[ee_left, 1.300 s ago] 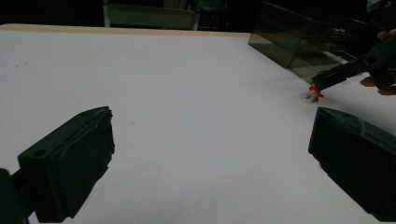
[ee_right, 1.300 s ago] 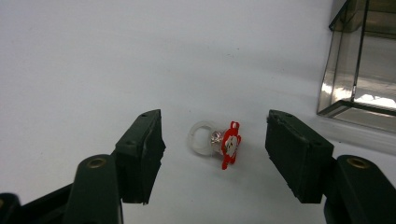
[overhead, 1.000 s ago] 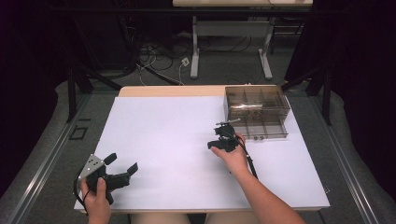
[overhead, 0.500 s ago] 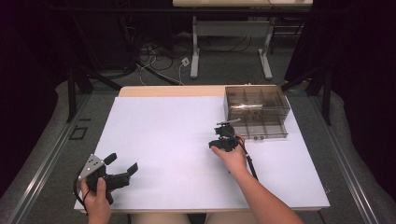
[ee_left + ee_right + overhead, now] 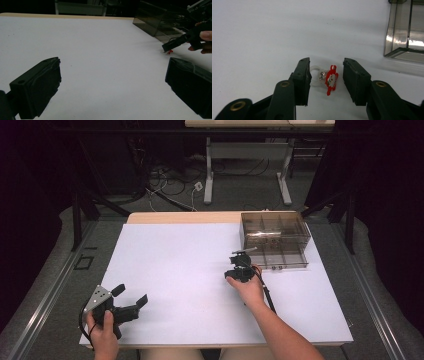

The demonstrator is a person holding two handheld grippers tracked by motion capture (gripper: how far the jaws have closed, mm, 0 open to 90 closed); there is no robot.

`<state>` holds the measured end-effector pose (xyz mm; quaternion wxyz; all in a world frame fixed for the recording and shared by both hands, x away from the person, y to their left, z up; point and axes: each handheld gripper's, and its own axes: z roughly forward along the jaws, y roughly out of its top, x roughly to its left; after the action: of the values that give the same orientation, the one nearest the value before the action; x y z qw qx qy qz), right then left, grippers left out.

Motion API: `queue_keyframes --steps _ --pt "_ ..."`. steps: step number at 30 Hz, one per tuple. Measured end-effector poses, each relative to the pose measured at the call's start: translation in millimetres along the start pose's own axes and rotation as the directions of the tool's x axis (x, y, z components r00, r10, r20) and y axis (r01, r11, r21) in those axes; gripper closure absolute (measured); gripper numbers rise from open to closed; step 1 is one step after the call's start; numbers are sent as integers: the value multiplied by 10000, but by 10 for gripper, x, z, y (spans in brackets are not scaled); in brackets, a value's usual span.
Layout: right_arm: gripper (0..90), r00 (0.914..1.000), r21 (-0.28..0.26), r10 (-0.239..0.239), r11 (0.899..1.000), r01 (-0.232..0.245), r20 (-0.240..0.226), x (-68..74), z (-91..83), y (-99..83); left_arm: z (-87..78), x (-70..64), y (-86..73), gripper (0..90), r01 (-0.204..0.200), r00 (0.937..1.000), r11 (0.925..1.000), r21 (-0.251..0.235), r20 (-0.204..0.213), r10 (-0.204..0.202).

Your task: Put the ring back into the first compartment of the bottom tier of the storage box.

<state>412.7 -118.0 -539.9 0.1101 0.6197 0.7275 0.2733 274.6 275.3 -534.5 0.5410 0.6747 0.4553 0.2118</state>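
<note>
Charm (image 5: 329, 79), tiny, light, probably slippery plastic, lying between half-open right gripper (image 5: 326, 76) jaws, ungrasped; best pinched across its red body.

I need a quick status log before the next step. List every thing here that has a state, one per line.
Left gripper: open, jaws wide apart, holding nothing, low over the white sheet.
Right gripper: open, jaws either side of the charm, not clamped.
Red and white charm: lying on the white sheet, between the right jaws.
Plastic box: upright at the table's far right, its compartments look empty.
</note>
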Motion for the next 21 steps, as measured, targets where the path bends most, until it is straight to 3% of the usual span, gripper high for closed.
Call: queue_keyframes --steps 21 --pt "676 9997 44 -14 10000 13 250 13 33 -7 0 2 1 3 -5 10000 10000 5 14 5"
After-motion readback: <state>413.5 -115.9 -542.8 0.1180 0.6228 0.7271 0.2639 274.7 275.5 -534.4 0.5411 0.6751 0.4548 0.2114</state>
